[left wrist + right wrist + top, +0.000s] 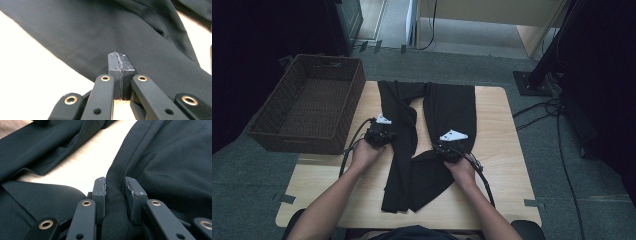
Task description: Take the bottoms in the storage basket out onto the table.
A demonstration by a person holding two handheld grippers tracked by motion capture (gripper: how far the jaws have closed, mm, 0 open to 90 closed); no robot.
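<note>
A pair of black trousers [447,107] lies lengthwise on the wooden table [499,135], both legs running toward me and the near ends folded over. My left gripper [388,132] rests at the left leg's outer edge. In the left gripper view its pads [119,58] meet flat with no gap, their tips against the dark cloth [140,37]; I see no fold between them. My right gripper [446,146] sits on the right leg. In the right gripper view it [115,187] is shut on a raised fold of the trouser cloth [175,157] that fills the gap between its pads.
A brown wicker basket [292,136] stands empty off the table's left side, close to the left hand. Cables trail from both grippers toward me. Light wood [30,70] shows left of the trousers, and more at the table's right side.
</note>
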